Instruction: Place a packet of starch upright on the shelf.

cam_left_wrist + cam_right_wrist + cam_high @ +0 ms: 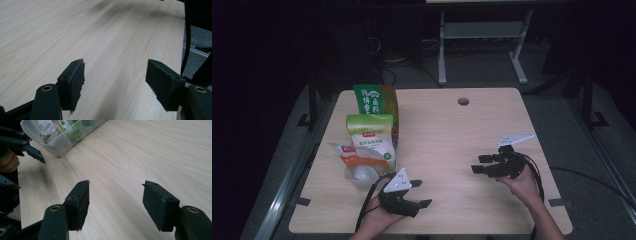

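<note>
A: High view: on the left part of the worktop (472, 135) stood a clear plastic bin (360, 178) holding a green carton (375, 100), a green-and-white pouch (371, 137) and an orange-and-white packet (358, 156). Which lay nearest a gripper?

B: The bin, just beside the left gripper (419, 193). That gripper's fingers (72, 82) were spread apart and gripped nothing, with bare wood between them.

A: And the right gripper (477, 164)?

B: It was well apart from the bin, pointing toward it, its fingers (78, 202) likewise released and empty.

A: How would the contents handle?

B: Probably light. The pouch and packet looked soft and crinkly, liable to slip or buckle; the top seam seemed the best hold. The carton looked stiffer, so pinching its flat sides would suit. The thin-walled bin might flex at the rim.
</note>
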`<action>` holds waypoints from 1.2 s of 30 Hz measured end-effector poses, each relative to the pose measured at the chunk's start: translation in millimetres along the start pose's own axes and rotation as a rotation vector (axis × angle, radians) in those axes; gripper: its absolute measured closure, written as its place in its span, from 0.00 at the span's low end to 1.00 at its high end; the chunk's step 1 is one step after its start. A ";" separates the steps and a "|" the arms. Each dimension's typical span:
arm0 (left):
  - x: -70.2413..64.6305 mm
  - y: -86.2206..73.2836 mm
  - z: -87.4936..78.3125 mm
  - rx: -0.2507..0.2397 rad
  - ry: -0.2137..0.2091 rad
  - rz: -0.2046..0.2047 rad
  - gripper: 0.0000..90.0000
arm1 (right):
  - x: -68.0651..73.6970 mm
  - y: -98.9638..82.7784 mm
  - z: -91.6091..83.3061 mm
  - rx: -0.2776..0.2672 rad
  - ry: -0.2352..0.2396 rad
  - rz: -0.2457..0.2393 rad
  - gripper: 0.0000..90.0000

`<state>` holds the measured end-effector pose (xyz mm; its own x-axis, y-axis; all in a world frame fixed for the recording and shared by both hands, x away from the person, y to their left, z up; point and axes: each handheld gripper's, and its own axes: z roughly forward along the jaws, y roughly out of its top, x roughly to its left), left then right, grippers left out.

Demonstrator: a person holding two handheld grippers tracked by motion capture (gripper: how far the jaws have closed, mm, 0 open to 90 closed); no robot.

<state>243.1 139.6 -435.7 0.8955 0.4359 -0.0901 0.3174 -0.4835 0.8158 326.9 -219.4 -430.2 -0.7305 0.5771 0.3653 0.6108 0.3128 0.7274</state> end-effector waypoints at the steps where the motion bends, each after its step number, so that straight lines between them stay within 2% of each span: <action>1: -0.2 0.0 -0.1 0.000 0.001 0.001 0.35 | 0.4 -1.5 -1.0 0.002 -0.001 0.005 0.42; 23: -1.1 -0.6 0.1 0.001 -0.001 0.001 0.35 | 6.0 -27.7 -10.2 -0.005 -0.001 0.021 0.42; 36: -2.6 -2.2 2.5 0.007 -0.018 0.000 0.35 | 19.7 -46.9 -16.1 -0.029 -0.001 0.029 0.42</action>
<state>240.8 137.6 -438.7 0.9008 0.4225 -0.1004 0.3197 -0.4886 0.8119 279.0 -234.9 -447.9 -0.7125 0.5863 0.3855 0.6222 0.2738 0.7334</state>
